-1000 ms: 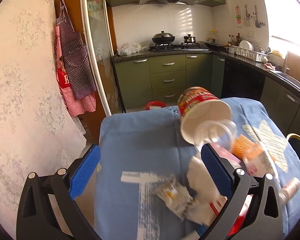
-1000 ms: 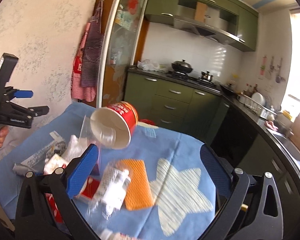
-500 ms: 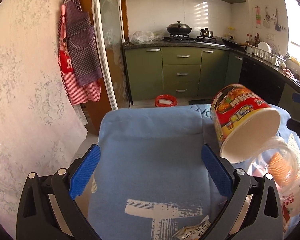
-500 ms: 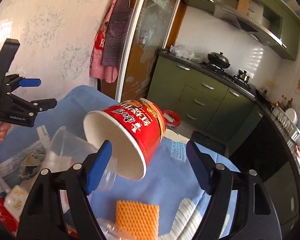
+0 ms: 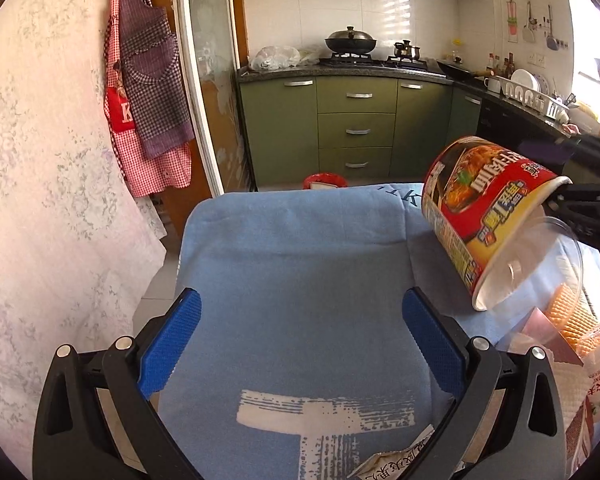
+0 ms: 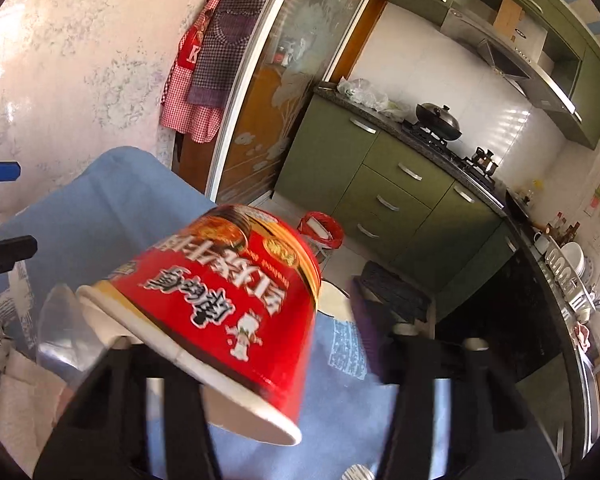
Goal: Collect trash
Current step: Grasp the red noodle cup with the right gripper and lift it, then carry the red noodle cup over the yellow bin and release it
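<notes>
Red paper noodle cup (image 6: 236,312), light and crushable: your right gripper (image 6: 260,344) fingers are closing on its rim, apparently; left gripper (image 5: 300,344) released.

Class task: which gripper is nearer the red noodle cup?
Right. The right gripper is closing around the noodle cup's rim; the left gripper stands open over bare blue cloth, beside it.
</notes>
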A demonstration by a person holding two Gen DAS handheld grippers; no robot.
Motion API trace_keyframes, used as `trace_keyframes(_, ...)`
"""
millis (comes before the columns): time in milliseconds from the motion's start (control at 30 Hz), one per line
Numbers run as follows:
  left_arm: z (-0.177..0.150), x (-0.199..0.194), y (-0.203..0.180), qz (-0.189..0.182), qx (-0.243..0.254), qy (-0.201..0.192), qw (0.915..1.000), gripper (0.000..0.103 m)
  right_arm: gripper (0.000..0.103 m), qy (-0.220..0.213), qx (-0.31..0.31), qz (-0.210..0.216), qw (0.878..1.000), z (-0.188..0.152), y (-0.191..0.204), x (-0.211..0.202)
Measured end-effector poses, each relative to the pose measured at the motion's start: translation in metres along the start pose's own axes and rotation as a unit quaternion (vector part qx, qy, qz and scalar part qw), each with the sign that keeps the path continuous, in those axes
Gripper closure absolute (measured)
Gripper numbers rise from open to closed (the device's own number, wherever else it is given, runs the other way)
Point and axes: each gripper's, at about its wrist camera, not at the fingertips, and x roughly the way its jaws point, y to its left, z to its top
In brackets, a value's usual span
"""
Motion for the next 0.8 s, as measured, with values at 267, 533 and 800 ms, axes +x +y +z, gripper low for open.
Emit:
trace_keyframes(267, -0.005, -0.003, -0.004, -0.009, 0.008, 0.001, 0.9999, 0.004, 0.096, -0.031, 0.027, -0.035, 0.999, -0.003, -0.011, -0.008)
trace_keyframes(533, -0.007, -0.005, -0.008, -0.012, 0.012, 0.000, 0.9999, 0.004, 0.098, -0.112, 0.027, -0.130, 0.985, -0.005, -0.022, -0.053)
trace_keyframes(800, -0.009, -0.004, -0.016, -0.014, 0.026, 0.001, 0.9996, 0.004, 0.098, -0.119, 0.060, -0.166, 0.977, 0.000, -0.053, -0.074)
